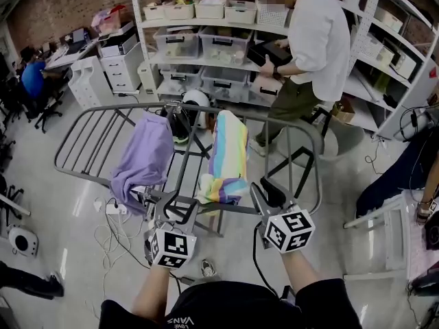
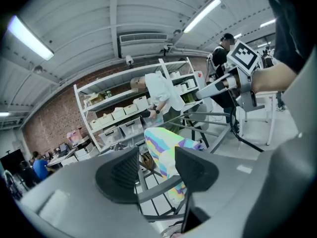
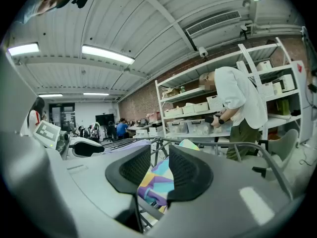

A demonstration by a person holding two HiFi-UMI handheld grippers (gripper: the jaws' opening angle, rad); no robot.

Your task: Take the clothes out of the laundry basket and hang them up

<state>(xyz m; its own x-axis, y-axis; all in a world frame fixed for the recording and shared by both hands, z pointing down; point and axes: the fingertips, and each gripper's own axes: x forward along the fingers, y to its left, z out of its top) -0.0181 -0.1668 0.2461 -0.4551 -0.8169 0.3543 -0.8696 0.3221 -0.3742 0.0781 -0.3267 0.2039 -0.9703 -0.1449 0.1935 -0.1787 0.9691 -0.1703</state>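
- Writing: print on the wearer's dark shirt [image 1: 206, 310], at the bottom edge of the head view, was upside down and looked like "VANS". The smaller line beside it was unreadable.
- Marker cubes [image 1: 170, 247] on both grippers carried b/w square codes only, no letters. Labels on the bins [image 1: 223, 43] on the shelves [image 1: 206, 22] were too small to read.
- Striped cloth [image 1: 228, 156] [image 2: 166, 148] [image 3: 156, 182], pastel rainbow, hung over the mid part of the rack [image 1: 86, 139].
- Purple cloth [image 1: 144, 156] hung over the same rack, to the left of the striped cloth and apart from it.
- L gripper [image 1: 173, 208] [image 2: 157, 172]: jaws stood wide apart, nothing gripped. It sat at the rack's near rail, below and between the two cloths, just left of the striped cloth's lower end. Its own view showed a rack bar and the striped cloth through the gap, beyond the pads.
- R gripper [image 1: 269, 194] [image 3: 159, 170]: jaws were narrow with a slot left between the pads, nothing pinched. It sat just right of the striped cloth's lower end, not touching it in the head view. The cloth was seen through the slot.
- A person [image 1: 312, 40] in a white top stood at the shelves behind the rack.
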